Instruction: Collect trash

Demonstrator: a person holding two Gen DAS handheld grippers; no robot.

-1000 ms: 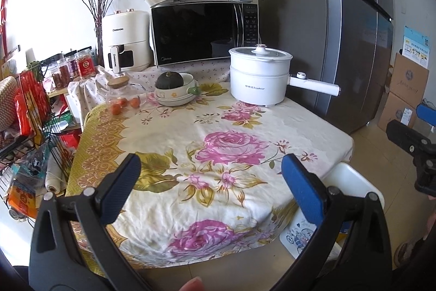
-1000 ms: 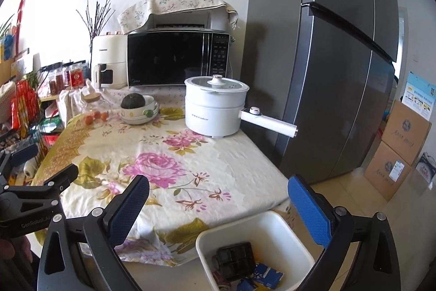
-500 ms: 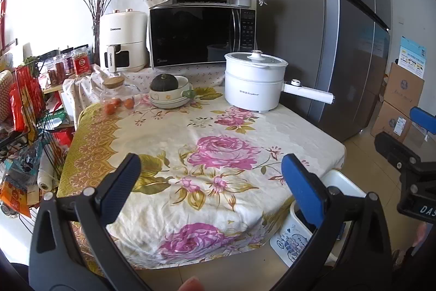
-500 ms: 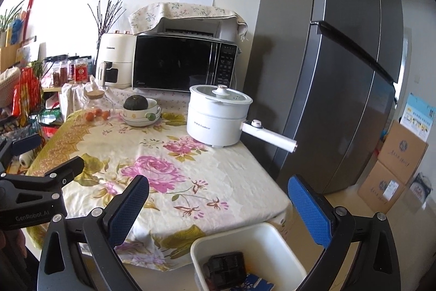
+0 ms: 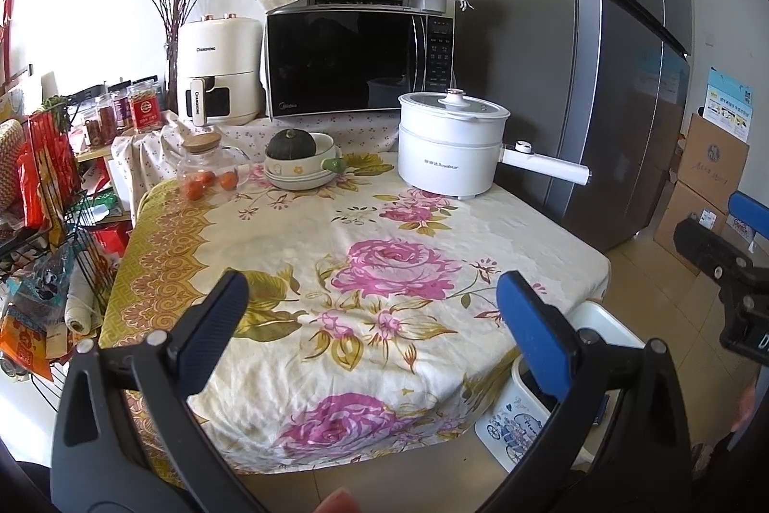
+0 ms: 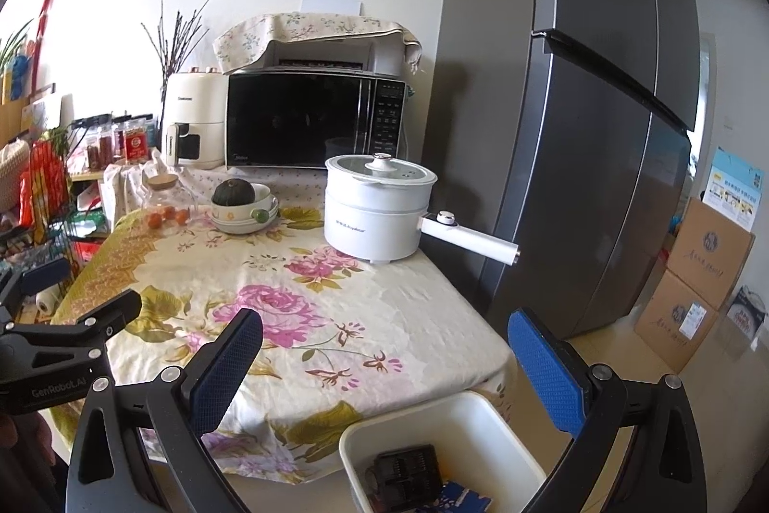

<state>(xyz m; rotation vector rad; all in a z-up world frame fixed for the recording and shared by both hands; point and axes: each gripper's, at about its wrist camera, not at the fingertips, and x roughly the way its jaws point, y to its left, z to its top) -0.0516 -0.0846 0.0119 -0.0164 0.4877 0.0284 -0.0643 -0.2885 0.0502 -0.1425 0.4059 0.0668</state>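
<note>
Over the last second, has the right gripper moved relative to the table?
Yes. The right gripper has risen and tilted upward: the white pot sits lower in its view, and the trash bin has slipped toward the bottom edge.

Bin (image 6: 423,421) below table (image 6: 336,320), right corner

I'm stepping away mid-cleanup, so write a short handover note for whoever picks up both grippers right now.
Left gripper: open, holding nothing, hovering over the near edge of the floral tablecloth.
Right gripper: open, holding nothing, above the white bin.
The bin stands on the floor at the table's near right corner; a dark item and blue packaging lie inside.
Done: some trash is binned.
Left: no loose trash shows on the cloth; check the cluttered rack on the left.
</note>
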